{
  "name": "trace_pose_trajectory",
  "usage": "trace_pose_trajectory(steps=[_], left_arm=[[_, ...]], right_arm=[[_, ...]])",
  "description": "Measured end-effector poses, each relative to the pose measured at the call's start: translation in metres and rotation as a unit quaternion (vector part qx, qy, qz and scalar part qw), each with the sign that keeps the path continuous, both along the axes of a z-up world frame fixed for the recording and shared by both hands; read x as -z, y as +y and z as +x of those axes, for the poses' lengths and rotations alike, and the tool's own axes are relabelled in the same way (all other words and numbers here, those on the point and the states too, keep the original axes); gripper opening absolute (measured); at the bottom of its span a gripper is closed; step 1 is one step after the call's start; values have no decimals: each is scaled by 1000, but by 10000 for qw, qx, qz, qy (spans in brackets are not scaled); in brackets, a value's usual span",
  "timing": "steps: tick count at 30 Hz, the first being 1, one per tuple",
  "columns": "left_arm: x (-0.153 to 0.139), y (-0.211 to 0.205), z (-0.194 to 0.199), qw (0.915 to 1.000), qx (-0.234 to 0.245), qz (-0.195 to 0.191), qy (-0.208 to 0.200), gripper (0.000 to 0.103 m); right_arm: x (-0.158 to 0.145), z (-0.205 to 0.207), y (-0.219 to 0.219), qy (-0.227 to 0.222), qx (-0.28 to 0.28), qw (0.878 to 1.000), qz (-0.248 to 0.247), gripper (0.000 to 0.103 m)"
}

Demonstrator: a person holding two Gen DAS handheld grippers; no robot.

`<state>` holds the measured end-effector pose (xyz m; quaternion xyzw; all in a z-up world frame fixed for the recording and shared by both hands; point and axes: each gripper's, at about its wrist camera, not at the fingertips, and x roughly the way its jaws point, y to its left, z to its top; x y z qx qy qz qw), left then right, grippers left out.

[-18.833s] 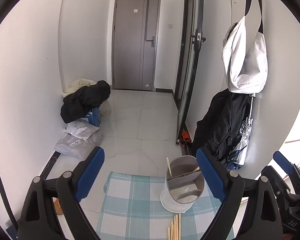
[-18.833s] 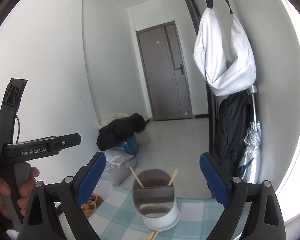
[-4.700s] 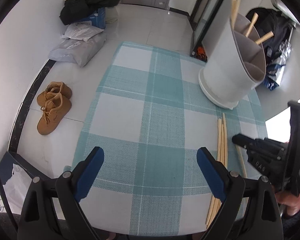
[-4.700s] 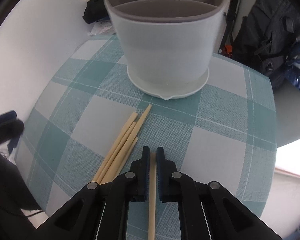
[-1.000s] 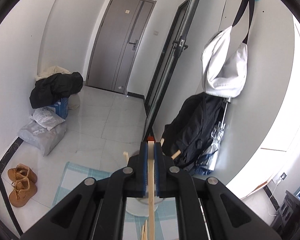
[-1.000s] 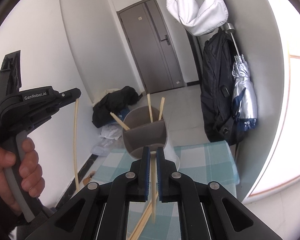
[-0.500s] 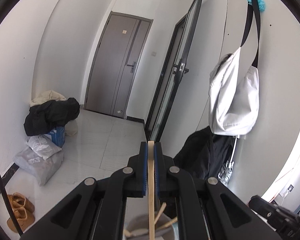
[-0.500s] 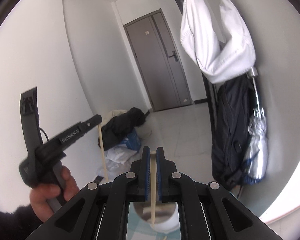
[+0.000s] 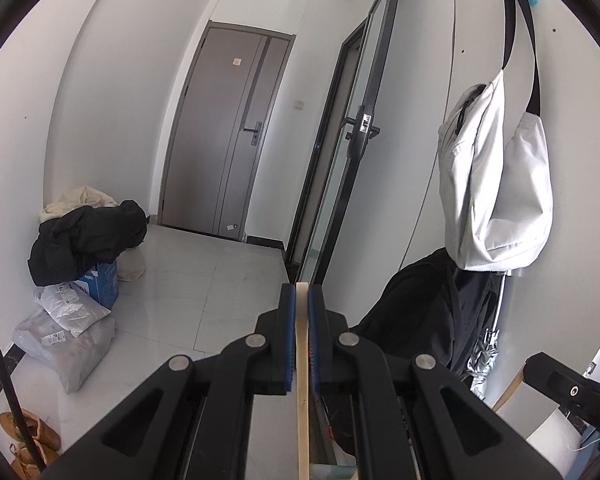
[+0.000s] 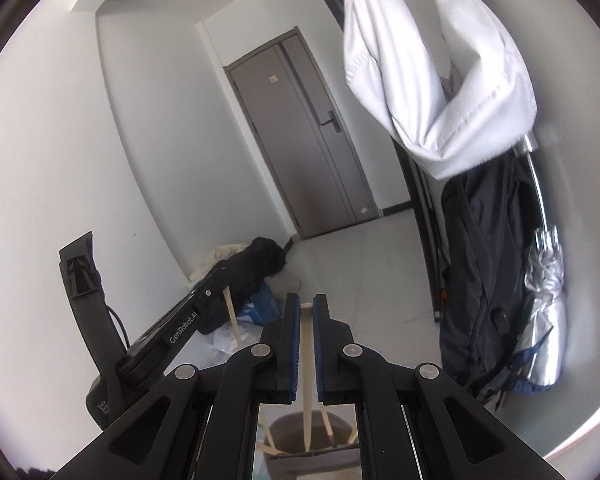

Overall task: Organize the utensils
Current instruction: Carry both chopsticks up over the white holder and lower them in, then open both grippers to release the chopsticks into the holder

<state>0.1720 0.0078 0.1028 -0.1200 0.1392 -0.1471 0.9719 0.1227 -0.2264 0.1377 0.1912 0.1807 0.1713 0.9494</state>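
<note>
Right gripper (image 10: 307,312) and left gripper (image 9: 302,300) each clamp one chopstick (image 10: 307,392) near its top: light, stiff, smooth, liable to pivot.

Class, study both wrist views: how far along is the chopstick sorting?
Done: several chopsticks already stand in the grey utensil holder. In hand: the left gripper and right gripper each clamp one chopstick, raised above the holder. Left: dropping both in; any remaining on the table are out of view.

A home entryway: grey front door (image 9: 228,136), hung bag (image 9: 496,184), shoes (image 9: 28,440) (coats (image 9: 84,236) heaped aside).
</note>
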Motion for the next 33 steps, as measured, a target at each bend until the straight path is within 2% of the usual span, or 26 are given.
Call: trace_pose_trajectory(steps=[5, 12, 21, 33], left_arm=[[7, -6, 5, 9998, 91, 146, -43, 3], [17, -9, 3, 9995, 217, 242, -17, 3], [17, -8, -3, 9987, 322, 398, -52, 3], [17, 5, -25, 9949, 813, 464, 368, 3]], right_arm=[[7, 6, 4, -57, 64, 10000, -7, 5], [20, 20, 20, 132, -142, 9994, -284, 6], [35, 17, 33, 252, -349, 9980, -466, 6], [46, 21, 42, 434, -715, 9934, -791, 6]])
